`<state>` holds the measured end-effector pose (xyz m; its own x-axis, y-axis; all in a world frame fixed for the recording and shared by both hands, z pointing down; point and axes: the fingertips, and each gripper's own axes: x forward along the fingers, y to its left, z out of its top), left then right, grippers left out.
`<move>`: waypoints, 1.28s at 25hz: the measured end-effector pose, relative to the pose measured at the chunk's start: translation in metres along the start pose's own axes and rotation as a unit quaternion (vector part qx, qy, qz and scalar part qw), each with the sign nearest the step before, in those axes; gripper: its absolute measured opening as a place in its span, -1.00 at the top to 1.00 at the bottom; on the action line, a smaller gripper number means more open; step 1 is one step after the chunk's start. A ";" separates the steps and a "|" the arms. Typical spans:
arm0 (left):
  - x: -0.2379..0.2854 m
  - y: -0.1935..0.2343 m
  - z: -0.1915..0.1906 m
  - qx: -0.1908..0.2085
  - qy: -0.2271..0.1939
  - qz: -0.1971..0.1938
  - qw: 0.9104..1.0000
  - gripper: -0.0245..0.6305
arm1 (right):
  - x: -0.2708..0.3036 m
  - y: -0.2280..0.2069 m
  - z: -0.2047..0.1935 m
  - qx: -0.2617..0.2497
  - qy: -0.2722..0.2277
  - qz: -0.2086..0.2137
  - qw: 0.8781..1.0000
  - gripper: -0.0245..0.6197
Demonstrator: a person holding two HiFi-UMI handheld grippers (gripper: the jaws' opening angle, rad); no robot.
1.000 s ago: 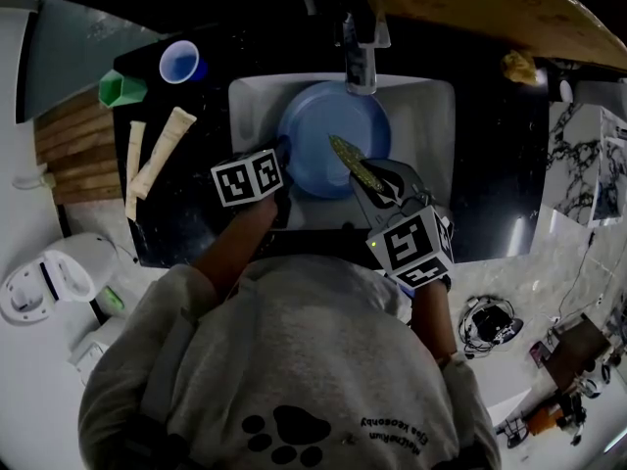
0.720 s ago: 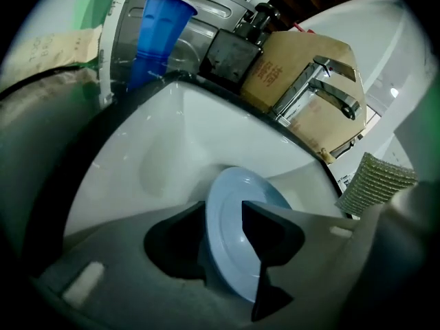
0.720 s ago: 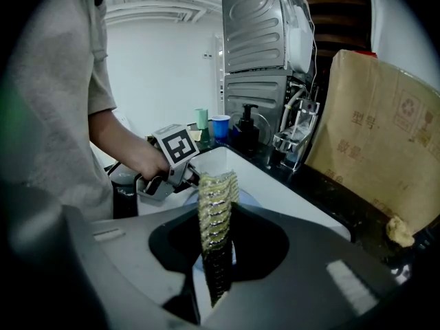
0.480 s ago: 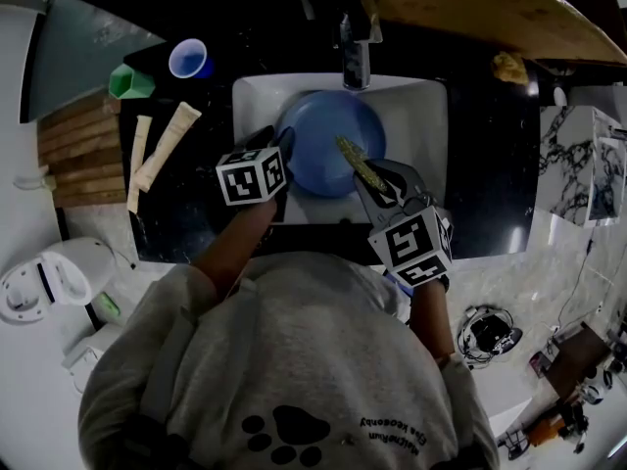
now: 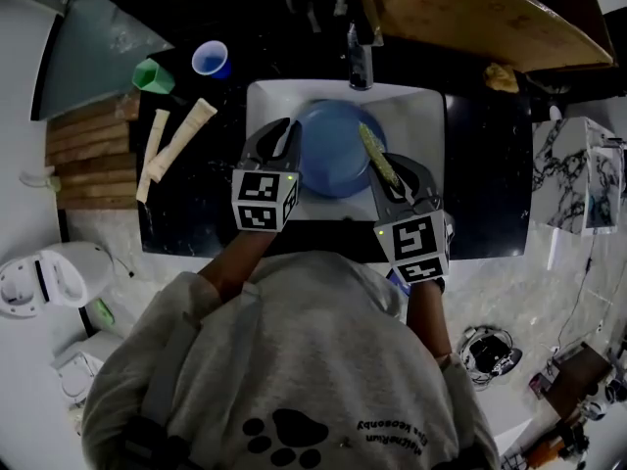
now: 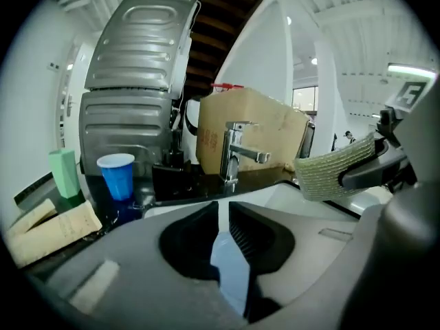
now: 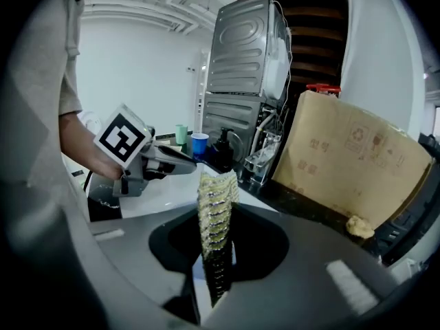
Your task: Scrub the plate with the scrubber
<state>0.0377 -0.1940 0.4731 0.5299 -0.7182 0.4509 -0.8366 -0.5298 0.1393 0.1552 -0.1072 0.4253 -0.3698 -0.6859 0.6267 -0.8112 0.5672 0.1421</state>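
Observation:
A blue plate (image 5: 333, 150) lies in the white sink (image 5: 423, 125), under the faucet. My left gripper (image 5: 278, 133) sits at the plate's left rim. Its jaws are closing, and a strip of the plate (image 6: 230, 270) shows in the narrow gap between them, with no pad seen pressing on it. My right gripper (image 5: 392, 179) is shut on a yellow-green mesh scrubber (image 5: 375, 157), which lies over the plate's right side. In the right gripper view the scrubber (image 7: 216, 205) stands up from the jaws. The left gripper view shows the scrubber (image 6: 333, 174) at right.
The faucet (image 5: 360, 62) overhangs the sink's far side. On the dark counter at left stand a blue cup (image 5: 210, 59), a green cup (image 5: 152, 74) and two cream tubes (image 5: 181, 140). A cardboard box (image 5: 470, 18) and a yellow sponge (image 5: 500, 76) are at the back right.
The left gripper's jaws have come apart from their grip on the plate's left rim. The scrubber has shifted from the plate's middle toward its right side.

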 end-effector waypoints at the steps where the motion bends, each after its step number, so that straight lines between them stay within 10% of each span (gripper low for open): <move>1: -0.005 -0.002 0.006 0.008 -0.012 -0.001 1.000 0.81 | -0.002 -0.001 0.002 -0.002 -0.004 -0.008 1.000 0.71; 14: -0.075 -0.035 0.084 0.084 -0.150 -0.042 0.984 0.91 | -0.030 0.000 0.062 -0.062 -0.102 -0.108 0.987 0.71; 32: -0.146 -0.031 0.120 0.095 -0.212 -0.038 0.972 0.91 | -0.094 0.026 0.124 0.101 -0.304 -0.186 0.929 0.72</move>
<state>0.0027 -0.1267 0.2973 0.6318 -0.7743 0.0369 -0.7739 -0.6327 -0.0257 0.1123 -0.0845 0.2751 -0.1843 -0.9829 0.0050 -0.9799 0.1841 0.0762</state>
